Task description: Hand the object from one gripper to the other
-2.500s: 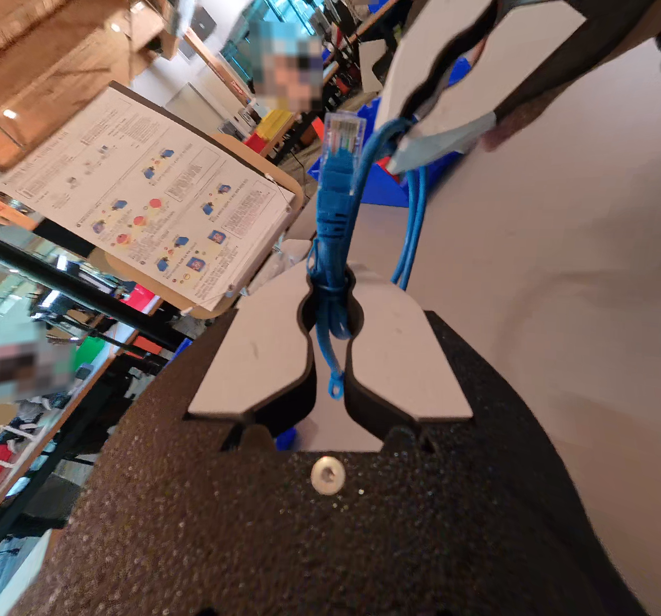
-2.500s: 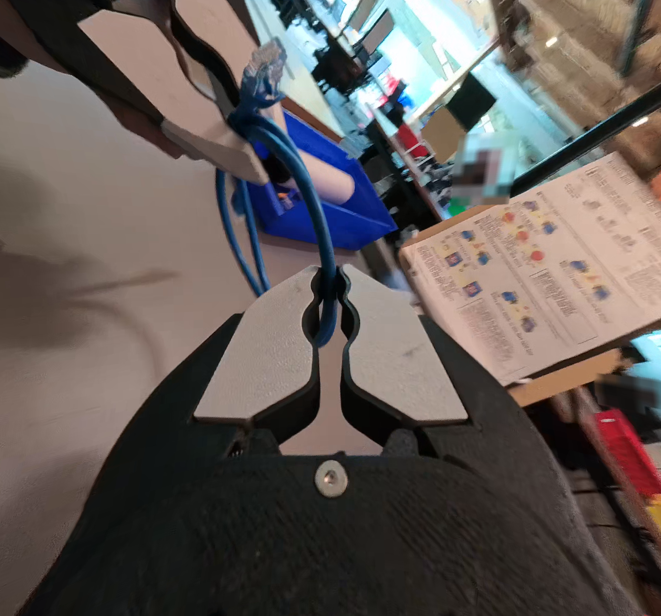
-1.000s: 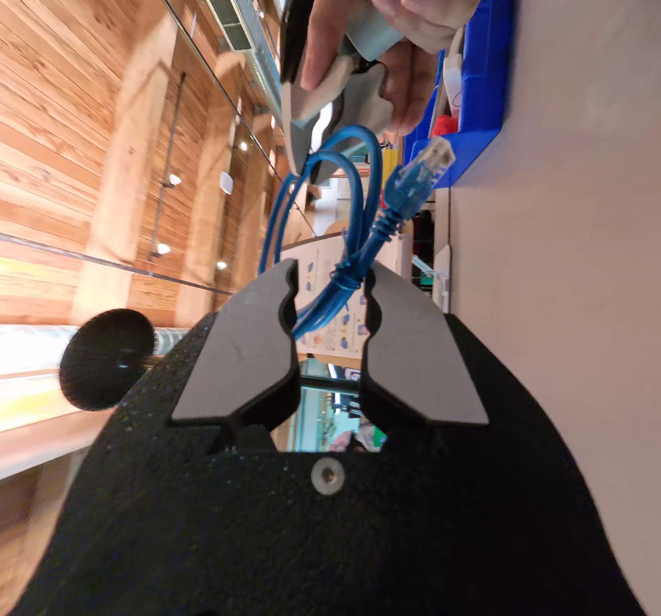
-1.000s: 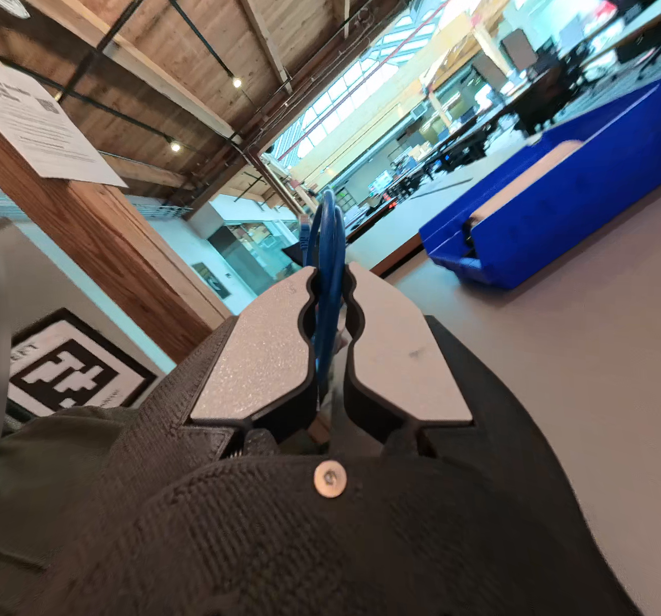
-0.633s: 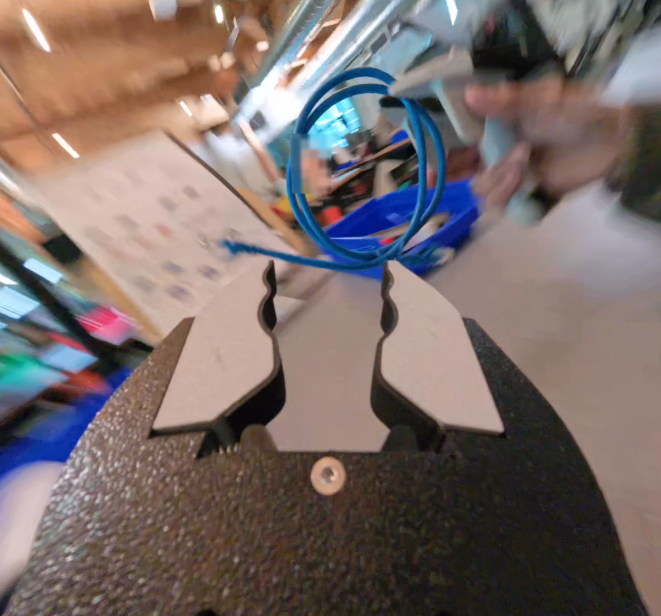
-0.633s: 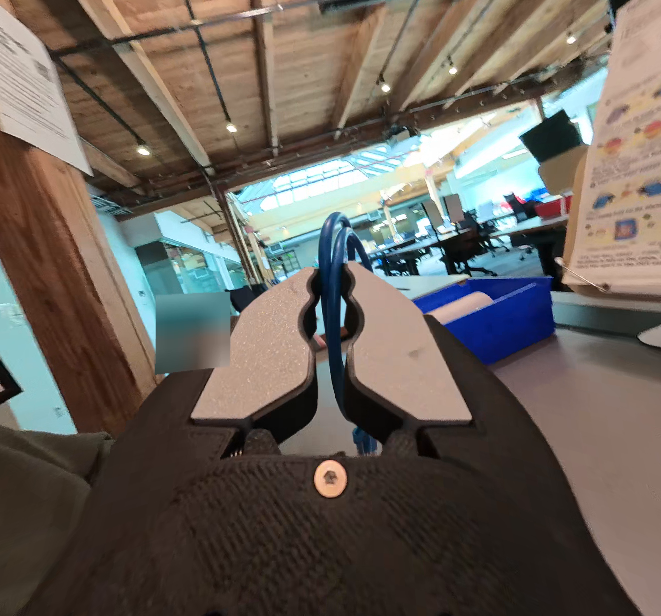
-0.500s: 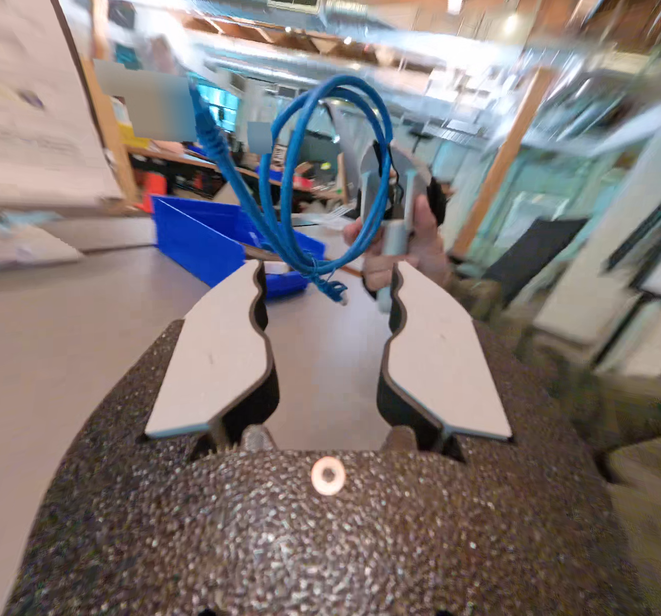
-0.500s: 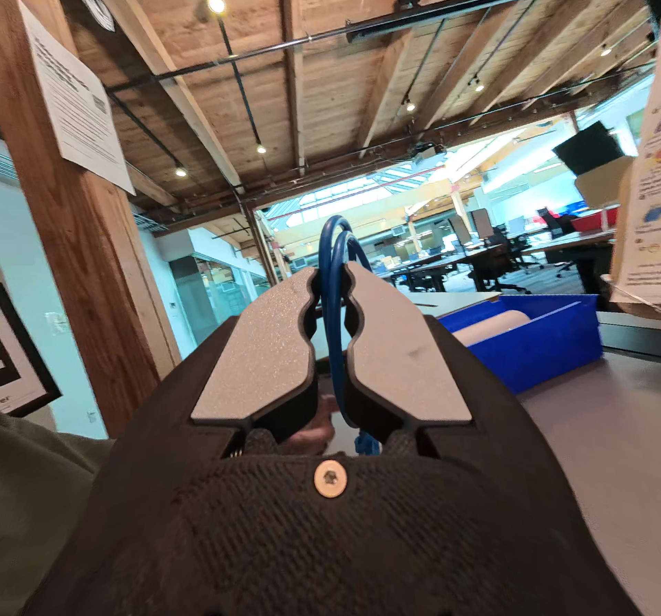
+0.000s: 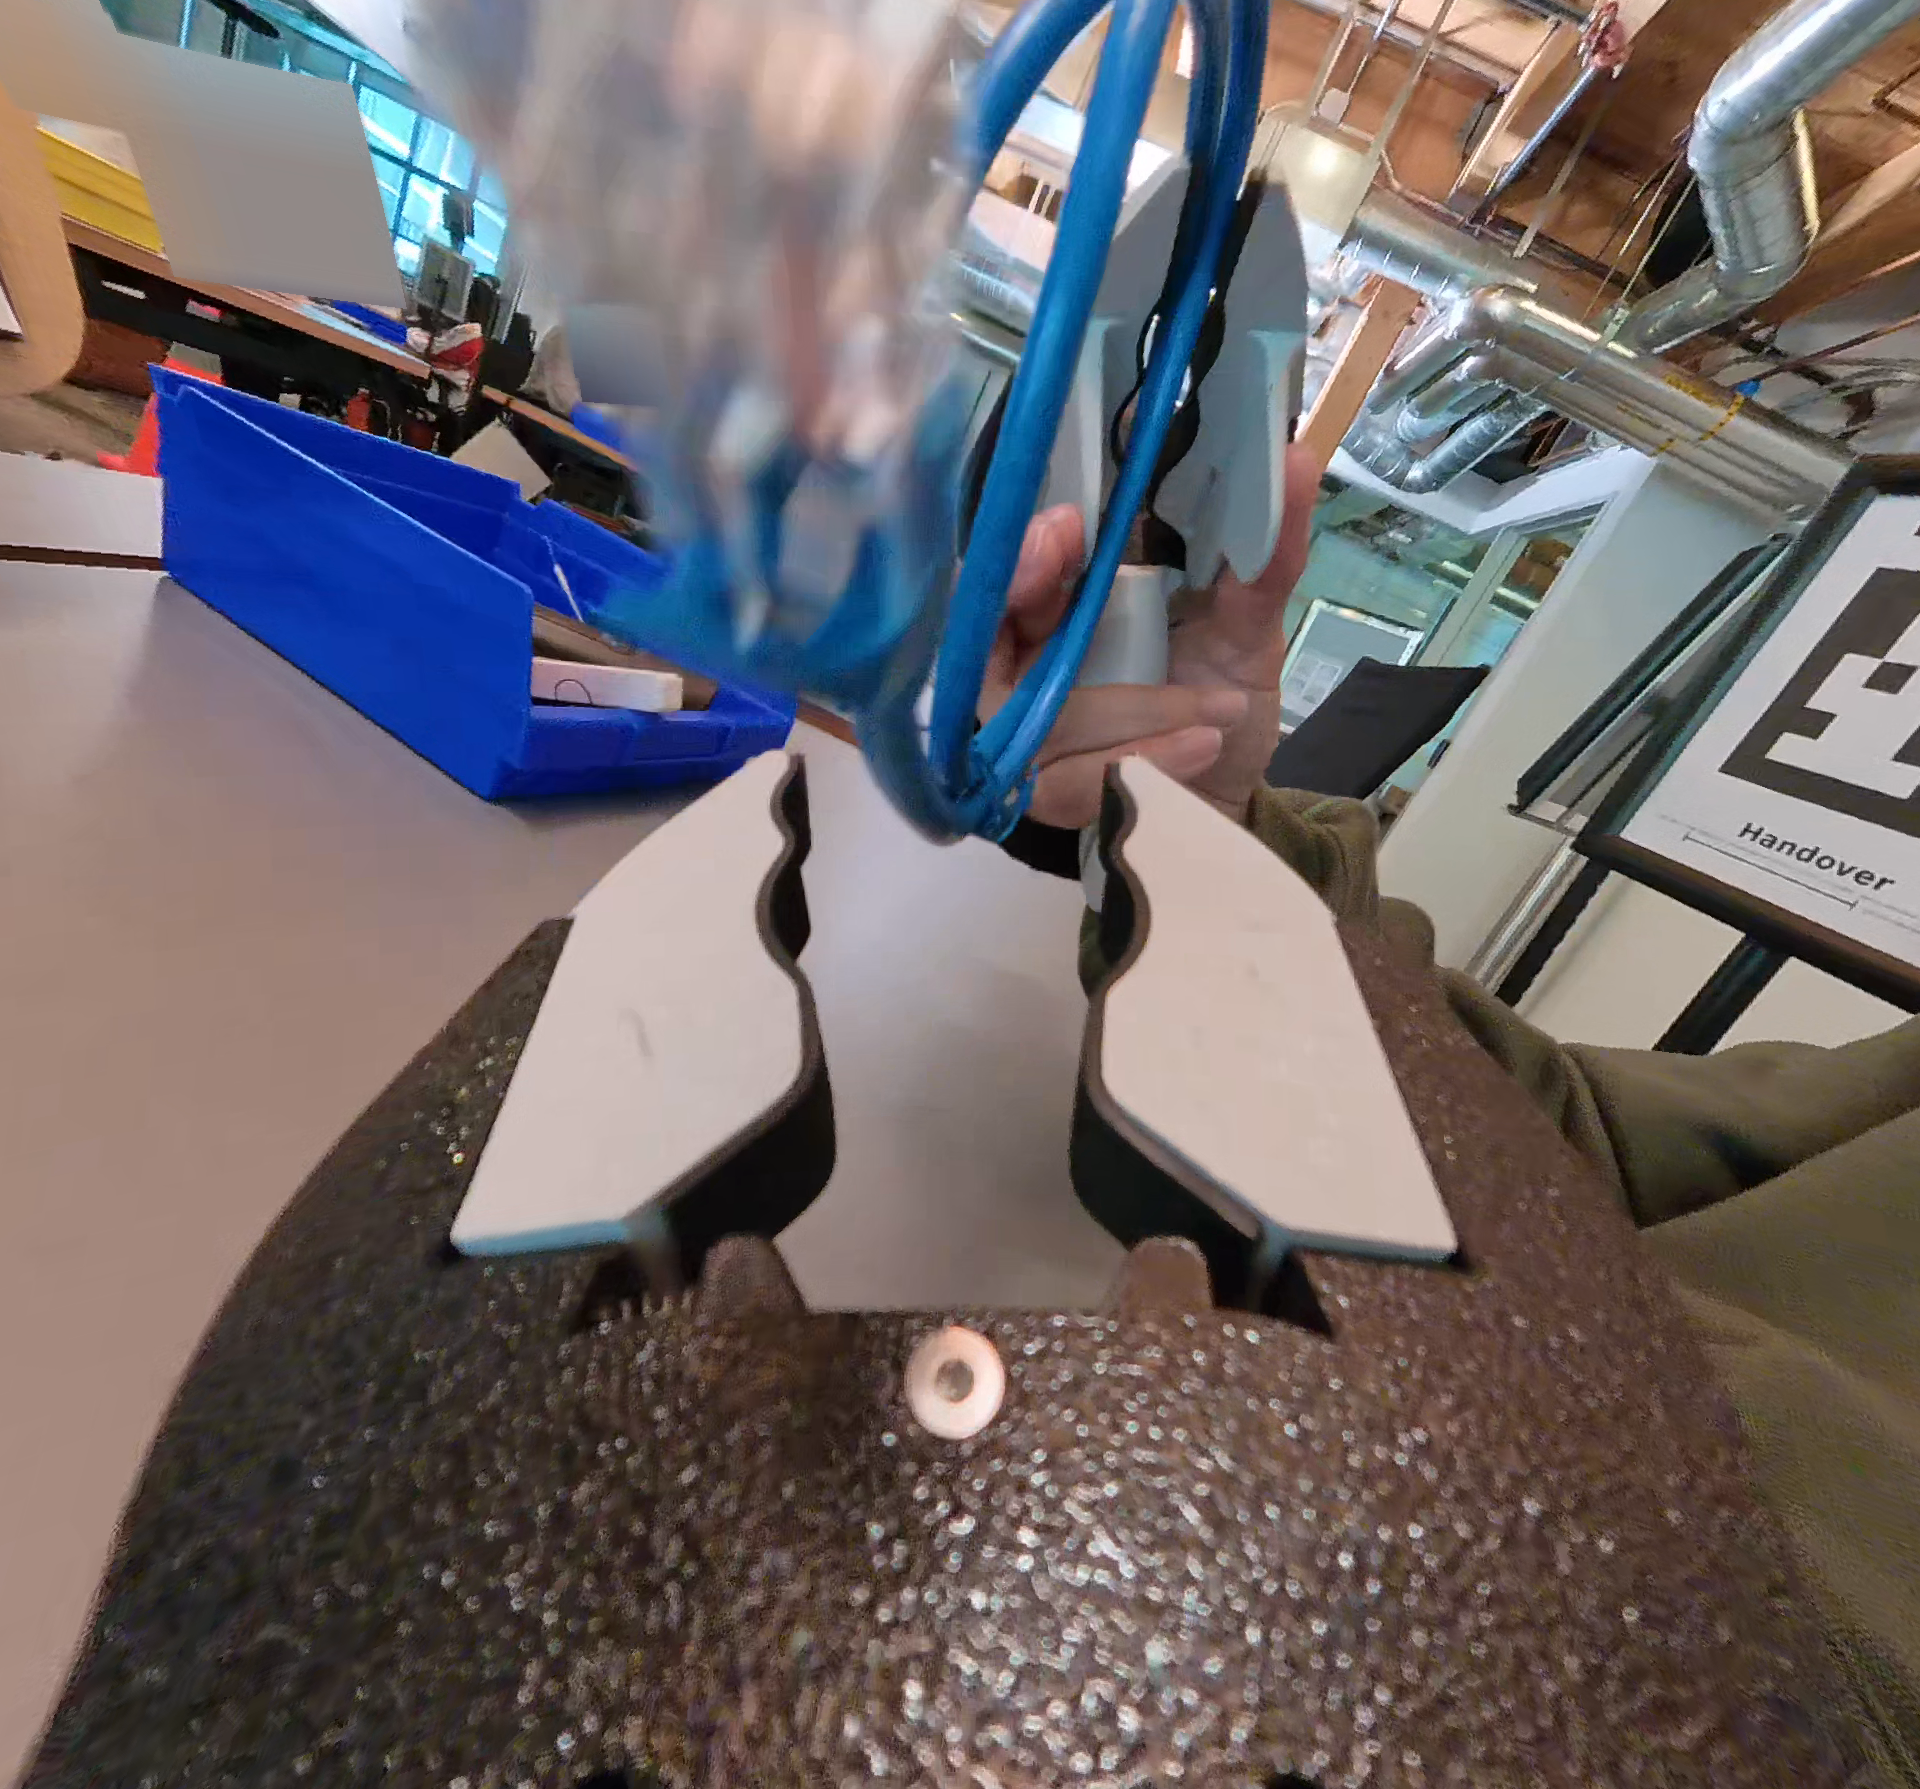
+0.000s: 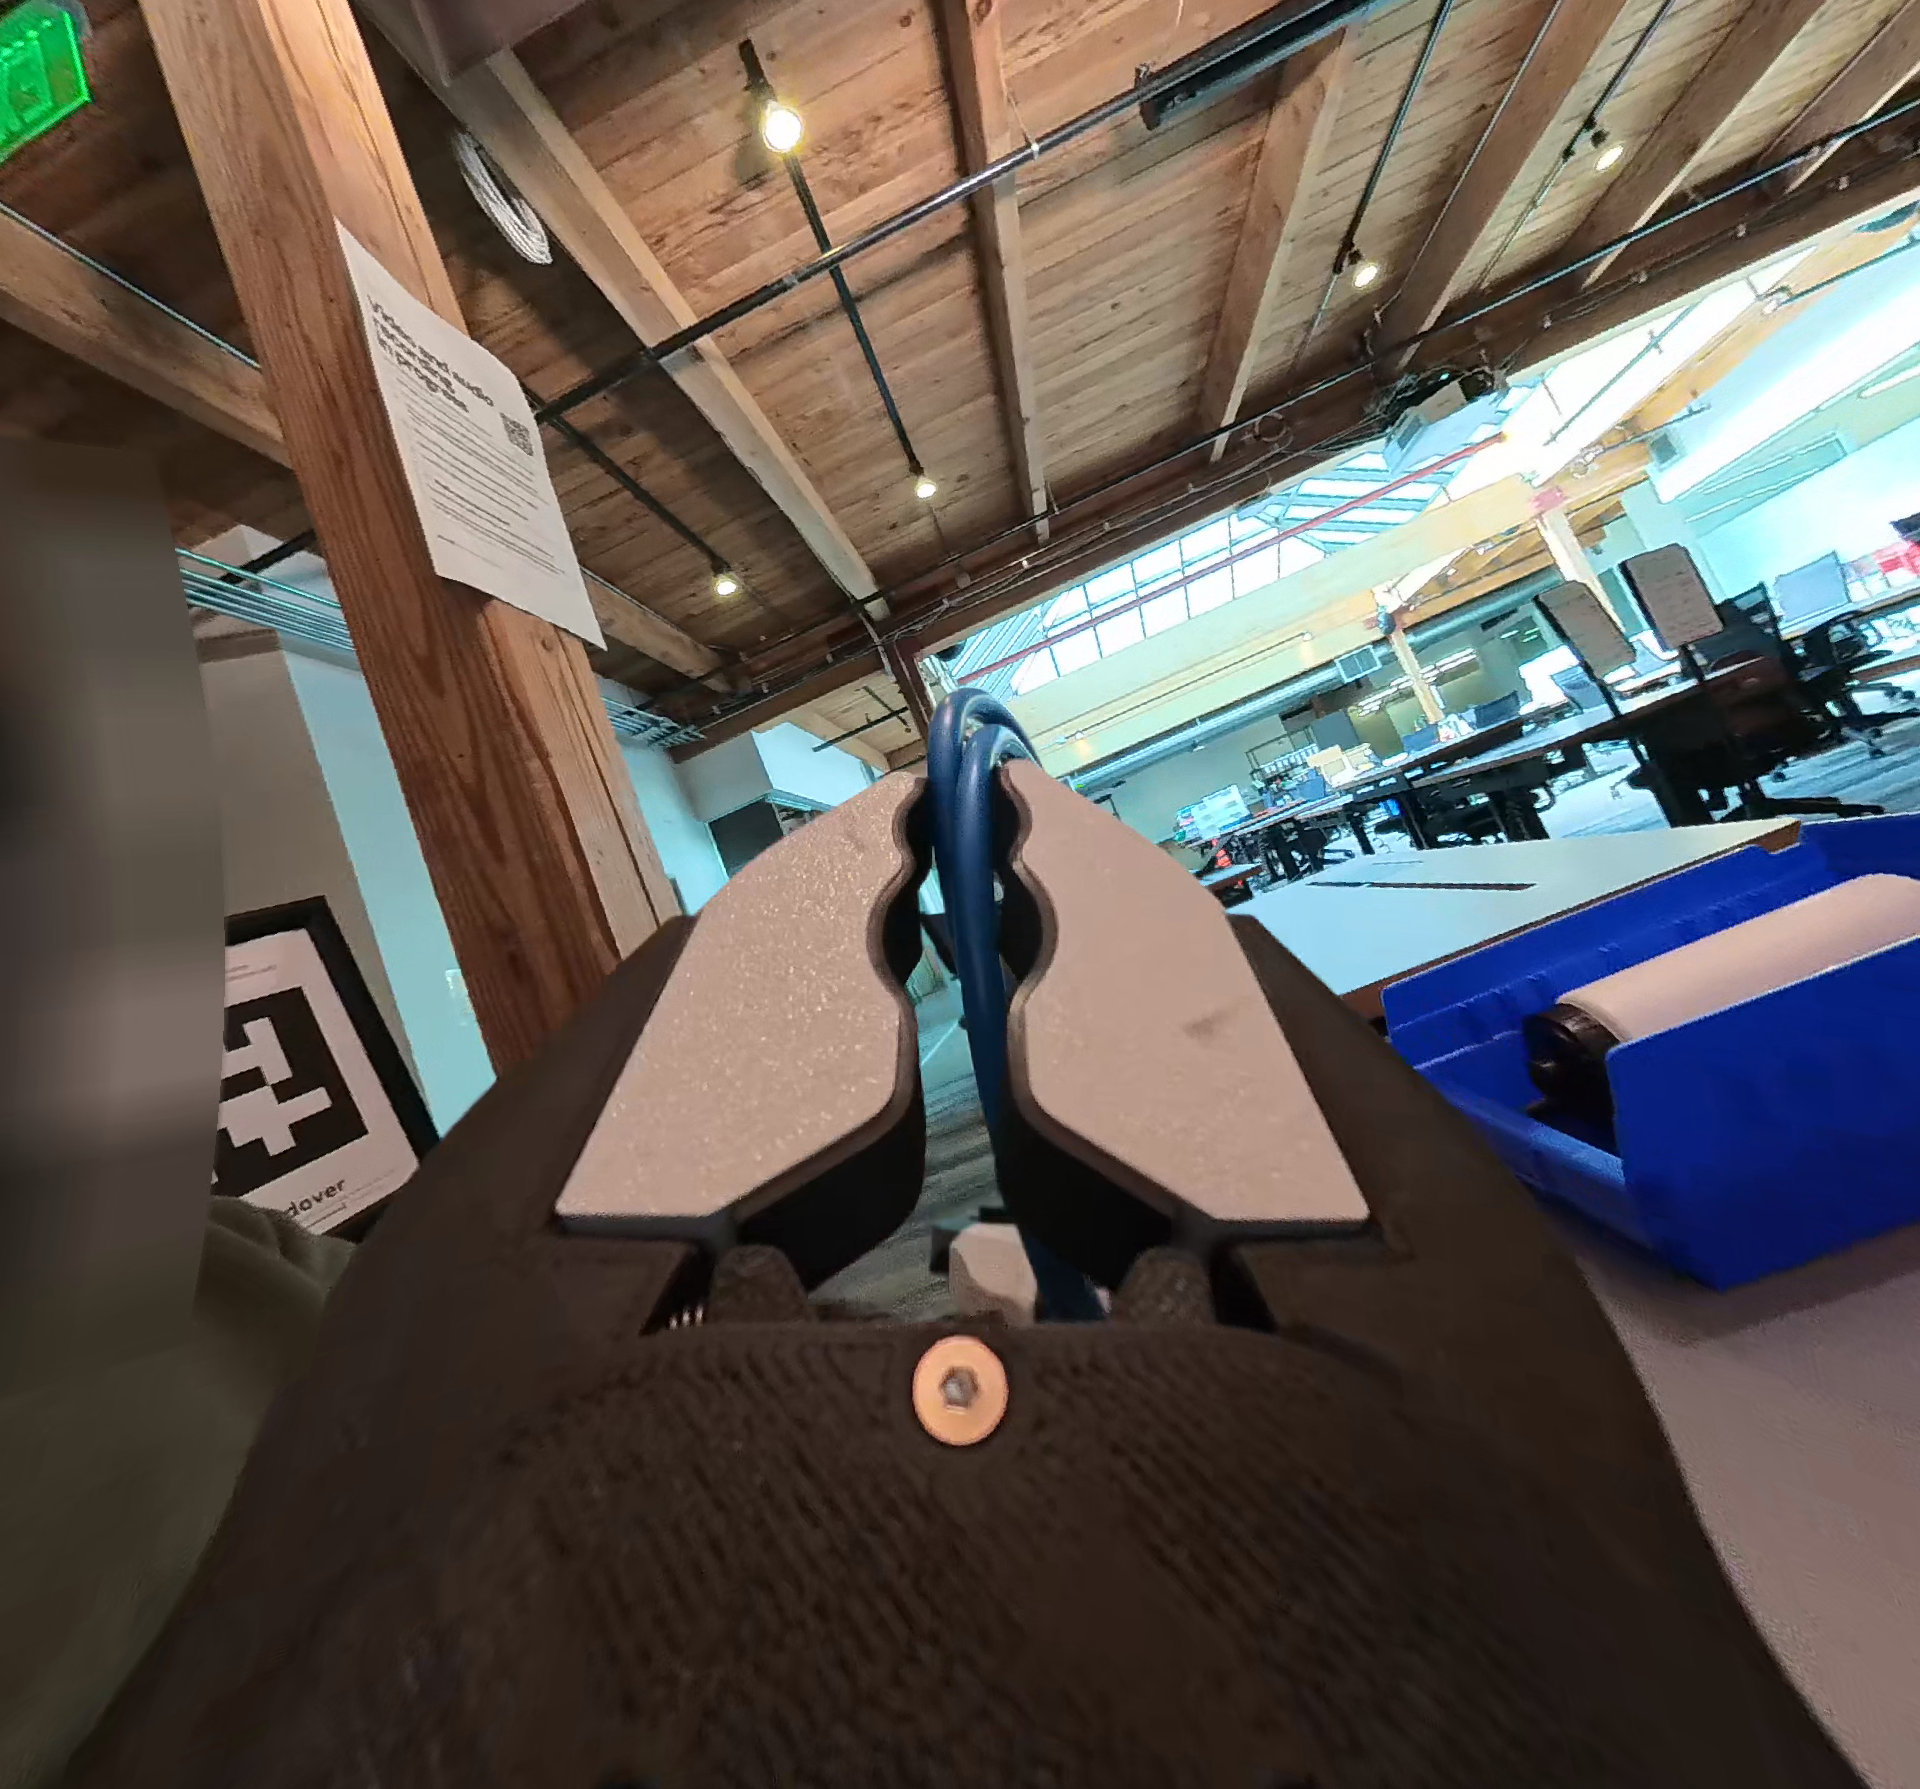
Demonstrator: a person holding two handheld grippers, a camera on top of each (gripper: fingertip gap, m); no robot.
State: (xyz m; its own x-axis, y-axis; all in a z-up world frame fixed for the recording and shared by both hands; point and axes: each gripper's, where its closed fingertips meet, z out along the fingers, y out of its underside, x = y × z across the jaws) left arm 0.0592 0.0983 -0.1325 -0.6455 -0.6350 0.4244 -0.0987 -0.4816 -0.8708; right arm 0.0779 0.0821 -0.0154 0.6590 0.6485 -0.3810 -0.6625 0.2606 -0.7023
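A coiled blue network cable (image 9: 1049, 451) hangs from my right gripper (image 9: 1195, 326), which is shut on it and held upright by a hand. In the right wrist view the right gripper (image 10: 966, 794) pinches the cable (image 10: 971, 918) between its two grey fingers. My left gripper (image 9: 951, 794) is open and empty, just below and in front of the coil's tied lower end. One plug end of the cable (image 9: 769, 555) swings blurred to the left of the coil.
A blue bin (image 9: 416, 596) with white items stands on the grey table (image 9: 208, 856) at the left; it also shows in the right wrist view (image 10: 1704, 1095). A black-and-white marker sign (image 9: 1829, 700) stands at the right. A wooden post (image 10: 416, 596) rises at the left. The tips of one gripper are about 12 cm away from the tips of the other.
My left gripper let go of the cable, opened and swung round to face the right gripper. The cable now hangs only from the right gripper and looms nearer, its plug end swinging.
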